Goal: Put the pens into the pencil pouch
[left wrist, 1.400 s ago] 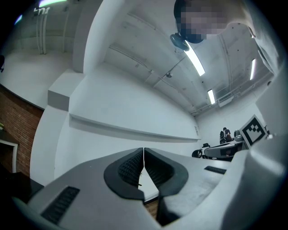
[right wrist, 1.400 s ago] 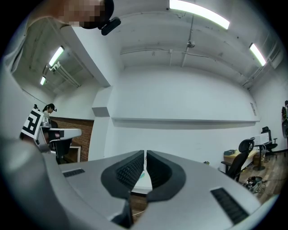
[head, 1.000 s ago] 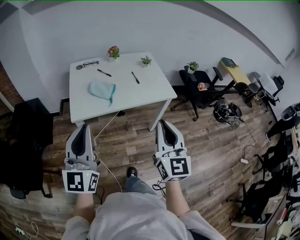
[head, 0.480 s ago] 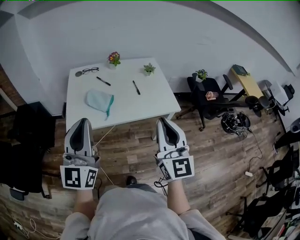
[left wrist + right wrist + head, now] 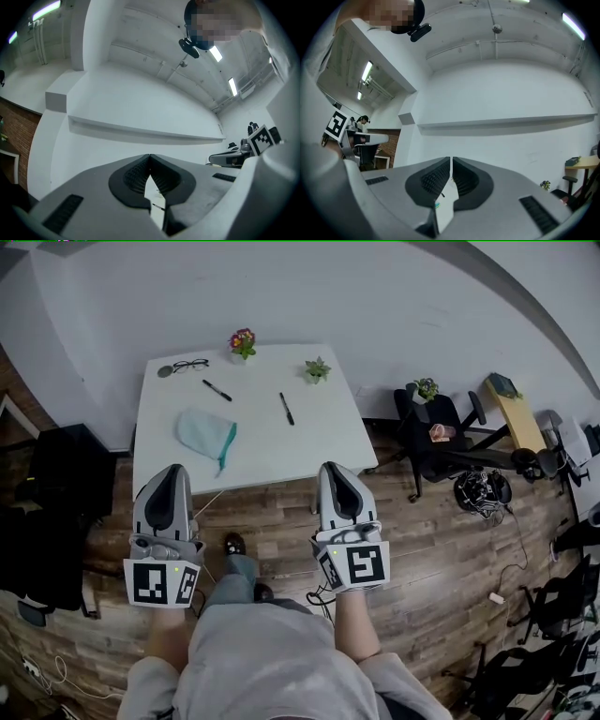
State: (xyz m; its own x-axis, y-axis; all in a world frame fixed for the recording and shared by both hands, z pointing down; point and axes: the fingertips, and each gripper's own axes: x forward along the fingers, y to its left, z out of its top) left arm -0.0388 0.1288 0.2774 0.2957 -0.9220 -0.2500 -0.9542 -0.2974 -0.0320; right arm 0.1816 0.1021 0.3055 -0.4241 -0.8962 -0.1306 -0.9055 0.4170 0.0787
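Two black pens are seen lying on the white table (image 5: pixel 309 442): the left pen (image 5: pixel 217 390) is set toward the far side, and the right pen (image 5: pixel 286 408) lies nearer the middle, well apart from it. The pale teal pencil pouch (image 5: pixel 206 433) is laid flat closer to the near edge, apart from both pens and nearest the left pen. At the far edge a pair of glasses (image 5: pixel 190 365), a flowering plant (image 5: pixel 243 341) and a small green plant (image 5: pixel 317 370) are lined up. The left gripper (image 5: pixel 172 470) and the right gripper (image 5: pixel 335 468) are held side by side over the wooden floor (image 5: pixel 281 521), both pointed toward the table, with their tips seen against its near edge. On the left gripper (image 5: pixel 150 157) the jaws are brought together at the tips, with nothing clamped between them. On the right gripper (image 5: pixel 451 160) the jaws are likewise closed to a thin slit and nothing is gripped. A black office chair (image 5: pixel 436 432) is placed to the right of the table.
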